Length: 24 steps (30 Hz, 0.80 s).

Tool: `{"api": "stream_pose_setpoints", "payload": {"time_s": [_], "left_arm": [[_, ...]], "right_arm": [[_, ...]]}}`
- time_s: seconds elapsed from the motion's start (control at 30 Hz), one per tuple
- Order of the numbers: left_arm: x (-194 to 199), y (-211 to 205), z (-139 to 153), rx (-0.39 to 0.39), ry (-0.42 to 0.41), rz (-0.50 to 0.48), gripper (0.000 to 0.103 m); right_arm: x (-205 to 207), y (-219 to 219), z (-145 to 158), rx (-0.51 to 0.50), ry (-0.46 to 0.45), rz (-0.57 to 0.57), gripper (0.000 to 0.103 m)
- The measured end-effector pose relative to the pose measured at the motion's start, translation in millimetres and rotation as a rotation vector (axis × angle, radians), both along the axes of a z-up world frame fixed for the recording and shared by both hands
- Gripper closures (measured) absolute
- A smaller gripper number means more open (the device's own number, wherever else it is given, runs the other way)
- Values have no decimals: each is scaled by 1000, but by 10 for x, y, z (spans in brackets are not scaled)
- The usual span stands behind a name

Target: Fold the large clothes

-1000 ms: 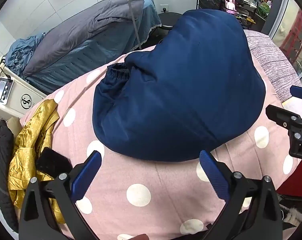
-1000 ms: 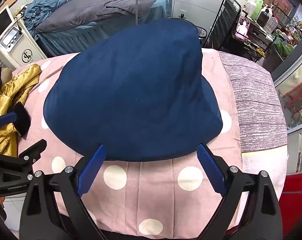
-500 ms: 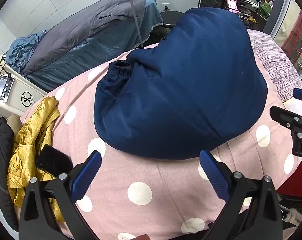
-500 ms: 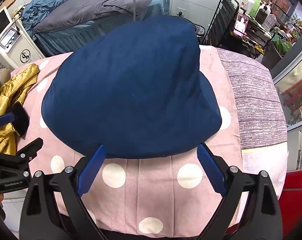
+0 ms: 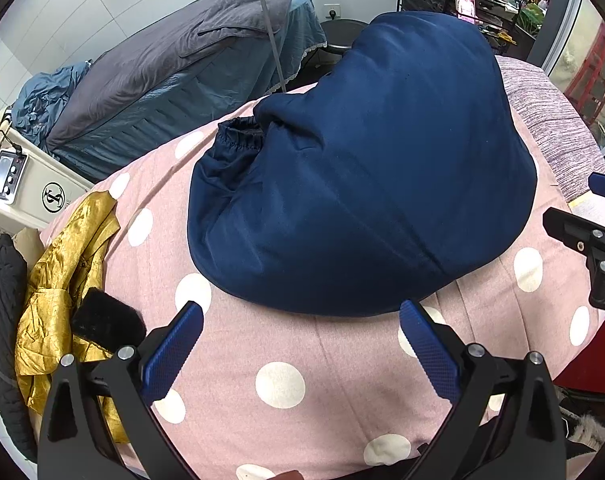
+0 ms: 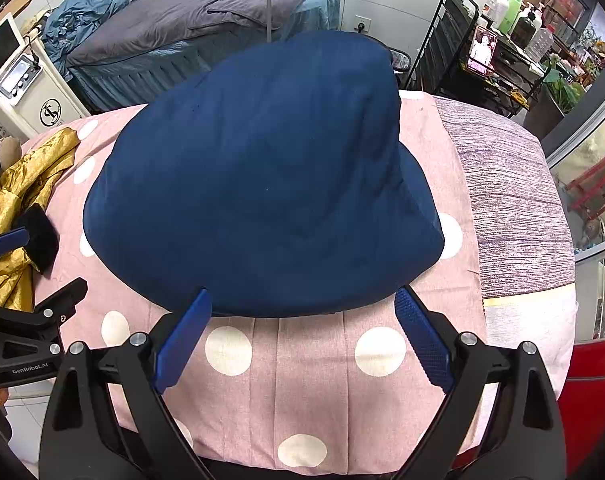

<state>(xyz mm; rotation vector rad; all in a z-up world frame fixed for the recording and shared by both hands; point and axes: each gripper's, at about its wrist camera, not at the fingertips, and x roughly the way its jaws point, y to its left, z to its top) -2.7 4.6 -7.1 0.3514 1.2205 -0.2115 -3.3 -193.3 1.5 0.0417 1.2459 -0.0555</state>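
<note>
A navy blue garment [image 5: 366, 184] is seen folded into a broad, smooth mound at the centre of both frames, laid on a pink polka-dot bed cover [image 5: 278, 364]. An elasticated cuff [image 5: 238, 140] is seen bunched at the garment's upper left edge in the left wrist view; the near hem is curved and lies flat. The left hand-held gripper [image 5: 300, 334] is held spread wide at the bottom of its frame, nothing gripped, its blue pads just short of the hem. The right hand-held gripper [image 6: 302, 320] is likewise spread and empty, pads beside the hem. A gold garment [image 5: 62, 280] is crumpled at the left edge, well apart from the navy one.
</note>
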Motion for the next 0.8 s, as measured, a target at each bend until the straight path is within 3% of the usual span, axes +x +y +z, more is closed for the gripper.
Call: {"api": "stream_pose_setpoints", "payload": {"time_s": [0.8], "left_arm": [[-12,-11,-28,7,8,-6,6]], "right_arm": [[-8,-21,-17,8,8,-4,11]]}}
